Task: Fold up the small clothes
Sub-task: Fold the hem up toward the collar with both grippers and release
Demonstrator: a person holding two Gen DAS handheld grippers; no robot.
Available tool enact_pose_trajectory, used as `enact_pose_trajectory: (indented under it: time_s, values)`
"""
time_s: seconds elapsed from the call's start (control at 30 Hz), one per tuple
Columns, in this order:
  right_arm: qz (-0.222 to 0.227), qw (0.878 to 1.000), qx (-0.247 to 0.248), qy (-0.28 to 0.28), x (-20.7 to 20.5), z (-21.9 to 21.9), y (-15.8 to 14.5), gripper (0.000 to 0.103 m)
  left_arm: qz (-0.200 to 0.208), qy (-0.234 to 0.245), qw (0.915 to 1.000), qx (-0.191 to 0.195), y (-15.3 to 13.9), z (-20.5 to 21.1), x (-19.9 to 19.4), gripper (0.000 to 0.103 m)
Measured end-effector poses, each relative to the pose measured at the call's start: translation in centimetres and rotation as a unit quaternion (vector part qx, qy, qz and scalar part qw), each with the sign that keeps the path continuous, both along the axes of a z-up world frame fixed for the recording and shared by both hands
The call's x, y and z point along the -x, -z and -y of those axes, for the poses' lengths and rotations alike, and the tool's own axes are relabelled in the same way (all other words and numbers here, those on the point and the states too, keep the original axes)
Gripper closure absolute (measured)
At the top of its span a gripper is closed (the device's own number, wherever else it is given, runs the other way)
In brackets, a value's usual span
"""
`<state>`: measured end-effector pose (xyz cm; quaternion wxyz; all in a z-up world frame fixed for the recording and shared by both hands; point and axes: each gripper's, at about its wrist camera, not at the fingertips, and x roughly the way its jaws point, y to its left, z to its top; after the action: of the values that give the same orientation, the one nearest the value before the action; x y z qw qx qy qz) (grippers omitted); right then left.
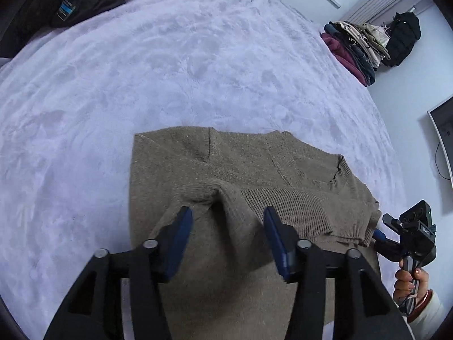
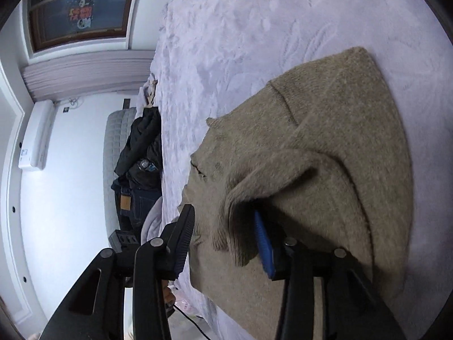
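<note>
A brown knitted sweater (image 1: pixel 226 187) lies partly folded on a lilac plush bed cover (image 1: pixel 141 70), its ribbed hem laid up near the collar. My left gripper (image 1: pixel 228 216) is open, its blue-padded fingers (image 1: pixel 181 238) straddling a raised ridge of the knit. My right gripper (image 1: pixel 379 235) shows at the sweater's right edge in the left wrist view. In the right wrist view the sweater (image 2: pixel 339 141) fills the right side. My right gripper (image 2: pixel 223 223) is open there, with a lifted ribbed edge (image 2: pixel 243 198) between its fingers.
A stack of folded clothes (image 1: pixel 356 48) and a black bag (image 1: pixel 402 39) sit at the bed's far right. Dark clothing (image 1: pixel 70 0) lies at the far left, also in the right wrist view (image 2: pixel 141 155). A monitor (image 1: pixel 444 138) stands right.
</note>
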<state>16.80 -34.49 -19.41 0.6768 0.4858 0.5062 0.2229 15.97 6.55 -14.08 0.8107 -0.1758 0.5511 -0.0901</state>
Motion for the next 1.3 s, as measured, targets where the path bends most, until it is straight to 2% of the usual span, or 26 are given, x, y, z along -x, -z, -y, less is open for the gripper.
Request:
enact_pose_trajectory:
  time_s: [0.07,0.17,0.27,0.3,0.37,0.43,0.5,0.57,0.67,0.73,0.77,0.8,0.83,0.9,0.97,1.0,1.1,1.17,1.23,1.27,1.3]
  values:
    - [0.003,1.000,0.020,-0.019,1.3,-0.3,-0.7,0.057,-0.008,0.013,0.9998,0.013,-0.4,-0.3,0.8,0.047]
    - [0.007,0.999,0.024,-0.035,2.0,-0.7,-0.8,0.058,-0.049,0.060,0.9968,0.022,1.6,1.2,1.0,0.047]
    - [0.006,1.000,-0.001,-0.029,1.1,-1.5,0.3,0.087,-0.078,0.086,0.9927,0.034,3.9,3.7,0.5,0.047]
    - [0.002,1.000,-0.014,-0.027,0.8,-1.4,0.6,0.087,-0.070,0.088,0.9931,0.033,4.0,4.4,0.3,0.047]
    - [0.021,0.999,-0.038,-0.018,-0.1,-1.4,0.1,0.087,-0.050,0.084,0.9945,0.036,3.6,5.1,-0.9,0.047]
    - [0.047,0.998,-0.045,-0.001,-1.3,-0.8,-0.9,0.085,-0.029,0.060,0.9974,0.028,3.0,4.9,-2.8,0.047]
    - [0.066,0.997,-0.021,0.029,-2.7,0.5,-2.1,0.085,-0.013,0.023,0.9996,0.013,2.4,4.1,-4.8,0.047]
    - [0.064,0.996,0.013,0.060,-4.0,1.9,-2.8,0.083,-0.004,-0.018,0.9998,-0.004,1.6,2.8,-6.0,0.047]
    - [0.058,0.995,0.042,0.072,-4.3,3.2,-4.0,0.083,0.024,-0.042,0.9984,-0.028,-0.6,1.3,-5.8,0.047]
    - [0.067,0.993,0.076,0.052,-3.5,2.8,-5.1,0.079,0.031,-0.031,0.9978,-0.049,-1.5,1.2,-5.0,0.047]
    - [0.072,0.992,0.093,0.035,-3.2,2.1,-5.5,0.073,0.027,-0.019,0.9977,-0.059,-1.4,1.5,-4.8,0.047]
    - [0.075,0.991,0.109,0.017,-3.0,1.2,-5.6,0.069,0.020,-0.003,0.9973,-0.071,-1.1,2.1,-4.6,0.040]
    - [0.079,0.989,0.128,-0.006,-2.8,0.2,-5.7,0.069,0.016,0.006,0.9968,-0.079,-0.7,2.5,-4.6,0.034]
    - [0.078,0.985,0.149,-0.038,-3.0,-1.7,-5.1,0.069,0.005,0.015,0.9945,-0.104,0.8,4.0,-4.5,0.033]
    - [0.066,0.984,0.156,-0.049,-3.6,-2.6,-4.0,0.069,-0.017,0.006,0.9934,-0.113,2.8,4.7,-4.8,0.033]
    - [0.057,0.984,0.163,-0.048,-3.9,-2.9,-3.4,0.069,-0.024,-0.001,0.9926,-0.119,3.6,4.4,-4.5,0.033]
    - [0.034,0.973,0.228,-0.010,-4.2,-0.9,-1.8,0.071,-0.036,-0.017,0.9892,-0.141,5.0,3.8,-4.5,0.033]
    - [0.031,0.975,0.221,0.026,-3.7,1.4,-1.8,0.071,-0.031,-0.012,0.9893,-0.142,4.4,3.0,-4.0,0.033]
    - [0.034,0.968,0.246,0.045,-2.7,3.0,-2.9,0.064,-0.029,-0.007,0.9869,-0.158,3.4,2.1,-3.3,0.033]
    - [0.033,0.963,0.265,0.043,-2.1,3.5,-3.5,0.054,-0.032,-0.006,0.9853,-0.168,3.0,1.5,-2.8,0.033]
    - [0.034,0.964,0.261,0.038,-1.5,3.8,-4.0,0.053,-0.037,-0.002,0.9856,-0.165,2.7,0.7,-2.1,0.033]
